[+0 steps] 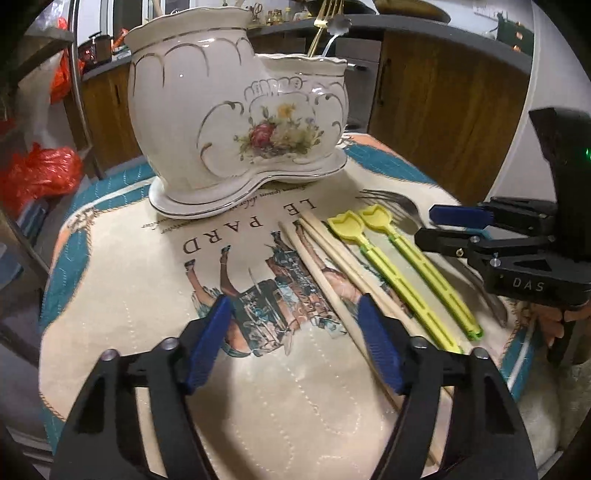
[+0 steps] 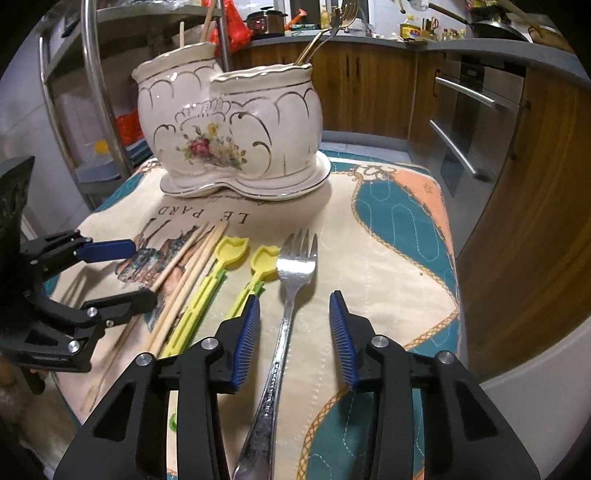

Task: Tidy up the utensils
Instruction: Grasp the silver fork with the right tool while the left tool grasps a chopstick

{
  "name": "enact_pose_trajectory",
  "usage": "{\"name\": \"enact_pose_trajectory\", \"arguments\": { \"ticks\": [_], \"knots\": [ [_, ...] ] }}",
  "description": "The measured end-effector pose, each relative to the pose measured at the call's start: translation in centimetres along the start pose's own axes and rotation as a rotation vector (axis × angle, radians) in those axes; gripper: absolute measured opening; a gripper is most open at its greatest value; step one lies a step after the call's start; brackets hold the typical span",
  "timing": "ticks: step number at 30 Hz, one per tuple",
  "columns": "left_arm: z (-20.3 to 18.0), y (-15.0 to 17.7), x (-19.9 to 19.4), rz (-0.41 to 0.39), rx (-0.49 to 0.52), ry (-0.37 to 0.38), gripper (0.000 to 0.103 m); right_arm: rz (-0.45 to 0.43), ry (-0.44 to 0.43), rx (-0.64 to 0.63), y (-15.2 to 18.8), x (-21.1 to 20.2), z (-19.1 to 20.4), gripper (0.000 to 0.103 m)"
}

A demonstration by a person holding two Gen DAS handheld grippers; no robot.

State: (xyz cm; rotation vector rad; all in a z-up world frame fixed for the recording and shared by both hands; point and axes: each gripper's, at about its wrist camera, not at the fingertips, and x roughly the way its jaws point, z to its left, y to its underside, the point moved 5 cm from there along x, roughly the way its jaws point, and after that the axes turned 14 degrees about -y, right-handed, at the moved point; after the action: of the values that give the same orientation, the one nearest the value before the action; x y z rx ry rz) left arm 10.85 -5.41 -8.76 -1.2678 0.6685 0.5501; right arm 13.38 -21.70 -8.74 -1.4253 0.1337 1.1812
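**Utensils laid out before a two-pot ceramic holder**

Utensils are spread on a printed cloth (image 2: pixel 369 251) in front of a white floral ceramic holder (image 2: pixel 229 136), which is seen at 12 o'clock in both wrist views. The holder is formed of two joined pots on a shared base. Gold-coloured forks (image 2: pixel 332 26) are stood in the right-hand pot, and wooden sticks (image 2: pixel 207 22) are stood in the taller left-hand one.

On the cloth, wooden chopsticks (image 2: pixel 188 273) are laid side by side, with two yellow plastic picks (image 2: pixel 229 254) just beside them toward 3 o'clock. A steel fork (image 2: pixel 291 291) is laid beyond the picks, tines pointed toward the holder.

The right gripper (image 2: pixel 293 332) is held low over the fork's handle; its jaws are spread wide, one blue pad (image 2: pixel 245 339) on each side of the handle, and nothing is gripped. Whether the pads are touched by the handle cannot be told.

The left gripper (image 1: pixel 293 345) is held over the cloth, its jaws also parted wide and nothing held. Its right-hand fingertip (image 1: pixel 376 347) is seen over the chopsticks. In the right wrist view, the left gripper is found at 9 o'clock, beside the chopsticks.

Wooden kitchen cabinets (image 2: pixel 369 85) are seen behind the holder.
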Motion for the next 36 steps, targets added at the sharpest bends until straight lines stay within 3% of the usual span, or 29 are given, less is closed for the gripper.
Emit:
{"name": "enact_pose_trajectory", "arguments": {
  "ticks": [3, 9, 11, 13, 18, 26, 36],
  "knots": [
    [-0.5, 0.1, -0.2, -0.001, 0.031, -0.036, 0.058, 0.007, 0.007, -0.002, -0.1, 0.5, 0.1, 0.036],
    [-1.3, -0.3, -0.3, 0.025, 0.056, -0.030, 0.037, 0.013, 0.020, 0.008, -0.3, 1.1, 0.0, 0.034],
    [-1.4, -0.7, -0.2, 0.039, 0.052, -0.030, 0.033, 0.010, 0.026, 0.015, -0.5, 1.1, -0.1, 0.026],
    [-1.3, -1.1, 0.1, 0.051, 0.052, -0.030, 0.021, 0.008, 0.018, 0.020, -0.4, 1.1, -0.1, 0.016],
    [-0.6, -1.2, 0.0, 0.067, 0.072, 0.000, 0.007, 0.002, 0.000, 0.022, -0.2, 0.9, -0.1, 0.008],
    [0.2, -0.9, -0.3, 0.103, 0.106, 0.010, 0.008, -0.053, -0.011, 0.006, -0.7, -0.5, 0.1, 0.007],
    [-0.2, -0.8, -0.3, 0.058, 0.132, -0.002, 0.006, -0.265, -0.028, -0.070, -2.5, -4.1, 2.1, 0.007]
  ]
}}
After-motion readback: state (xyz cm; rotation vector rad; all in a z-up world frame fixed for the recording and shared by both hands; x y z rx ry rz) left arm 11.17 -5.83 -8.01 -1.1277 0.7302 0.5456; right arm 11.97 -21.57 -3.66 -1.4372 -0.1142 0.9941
